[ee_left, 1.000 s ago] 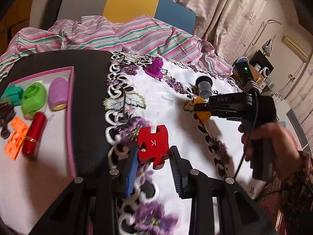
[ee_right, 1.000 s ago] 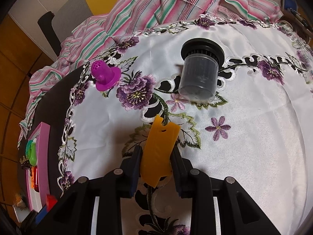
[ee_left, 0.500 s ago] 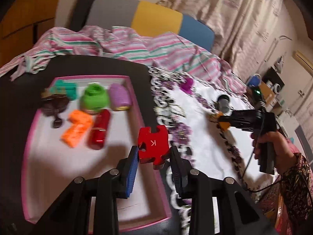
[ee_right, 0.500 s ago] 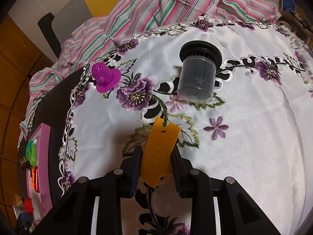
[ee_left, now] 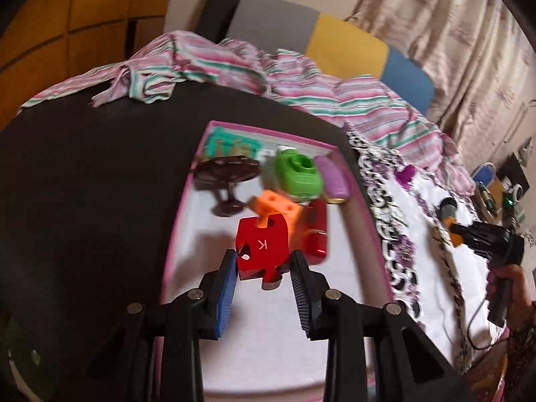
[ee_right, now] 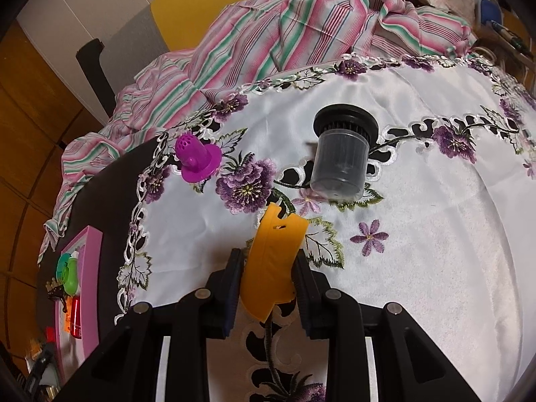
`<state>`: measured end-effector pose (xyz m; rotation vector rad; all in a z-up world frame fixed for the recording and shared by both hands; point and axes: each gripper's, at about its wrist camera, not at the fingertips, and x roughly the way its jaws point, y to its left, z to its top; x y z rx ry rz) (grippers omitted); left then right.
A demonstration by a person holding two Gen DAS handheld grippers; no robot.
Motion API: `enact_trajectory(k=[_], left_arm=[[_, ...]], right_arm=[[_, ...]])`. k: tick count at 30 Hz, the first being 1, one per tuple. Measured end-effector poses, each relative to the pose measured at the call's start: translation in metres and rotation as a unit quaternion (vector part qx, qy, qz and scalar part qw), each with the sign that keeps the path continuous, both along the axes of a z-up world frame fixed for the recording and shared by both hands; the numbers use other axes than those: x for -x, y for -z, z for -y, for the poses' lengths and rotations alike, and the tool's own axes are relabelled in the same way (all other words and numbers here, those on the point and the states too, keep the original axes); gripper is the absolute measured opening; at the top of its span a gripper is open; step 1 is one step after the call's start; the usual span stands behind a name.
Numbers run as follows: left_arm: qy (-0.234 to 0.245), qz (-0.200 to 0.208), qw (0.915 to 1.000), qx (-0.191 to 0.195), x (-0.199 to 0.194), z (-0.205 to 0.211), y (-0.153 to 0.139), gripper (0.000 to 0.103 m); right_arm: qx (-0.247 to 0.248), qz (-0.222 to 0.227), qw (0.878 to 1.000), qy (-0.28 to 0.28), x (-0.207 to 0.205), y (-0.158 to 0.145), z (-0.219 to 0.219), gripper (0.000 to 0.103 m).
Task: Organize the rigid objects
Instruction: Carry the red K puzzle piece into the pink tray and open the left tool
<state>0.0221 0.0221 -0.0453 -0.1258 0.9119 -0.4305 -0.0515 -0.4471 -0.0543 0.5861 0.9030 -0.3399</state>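
Observation:
My left gripper [ee_left: 263,269] is shut on a red puzzle piece [ee_left: 262,247] marked K and holds it above the pink-rimmed tray [ee_left: 358,201]. The tray holds a green toy [ee_left: 299,175], a purple oval [ee_left: 332,179], an orange block [ee_left: 276,205], a red cylinder [ee_left: 314,232], a brown stemmed piece [ee_left: 227,176] and a teal piece [ee_left: 222,144]. My right gripper [ee_right: 268,268] is shut on a yellow flat piece [ee_right: 273,261] above the white embroidered cloth [ee_right: 435,234]. A magenta cone [ee_right: 197,160] and a dark grey cup [ee_right: 341,164] lie on the cloth.
The tray sits on a black tabletop [ee_left: 83,184]; it also shows in the right wrist view [ee_right: 88,268] at far left. Striped fabric [ee_right: 284,23] is heaped at the table's back edge. The other hand-held gripper [ee_left: 485,238] shows at the right.
My left gripper has carried the red puzzle piece leftward from the cloth to over the tray. My right gripper has risen slightly with the yellow piece.

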Motion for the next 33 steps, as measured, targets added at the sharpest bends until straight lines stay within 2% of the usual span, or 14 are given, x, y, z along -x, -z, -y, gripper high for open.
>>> enact_trajectory(k=[5, 11, 17, 21, 24, 29, 33], left_arm=[[-0.014, -0.007, 0.9998, -0.008, -0.012, -0.005, 0.006, 0.032], [-0.019, -0.001, 0.9991, -0.039, -0.021, -0.004, 0.014, 0.031], [-0.027, -0.005, 0.9987, -0.043, -0.018, -0.006, 0.014, 0.031], [-0.033, -0.008, 0.9989, -0.034, -0.013, -0.009, 0.009, 0.038], [-0.031, -0.014, 0.9991, -0.024, -0.009, -0.010, 0.007, 0.038], [-0.020, -0.015, 0.9995, -0.020, 0.002, -0.009, 0.002, 0.039], [-0.002, -0.008, 0.9997, -0.023, 0.012, -0.004, -0.001, 0.039]], right_arm=[[0.004, -0.004, 1.000, 0.002, 0.000, 0.002, 0.000, 0.030], [0.018, -0.002, 1.000, 0.004, 0.000, 0.000, 0.000, 0.030], [0.019, 0.005, 1.000, 0.005, 0.001, -0.003, 0.000, 0.030], [0.020, 0.015, 1.000, -0.006, 0.001, -0.007, -0.006, 0.030], [0.016, 0.022, 0.999, -0.018, -0.001, -0.009, -0.012, 0.030], [-0.016, 0.032, 0.999, -0.041, -0.002, -0.008, -0.028, 0.030], [-0.018, 0.036, 0.997, -0.067, -0.003, -0.010, -0.049, 0.030]])
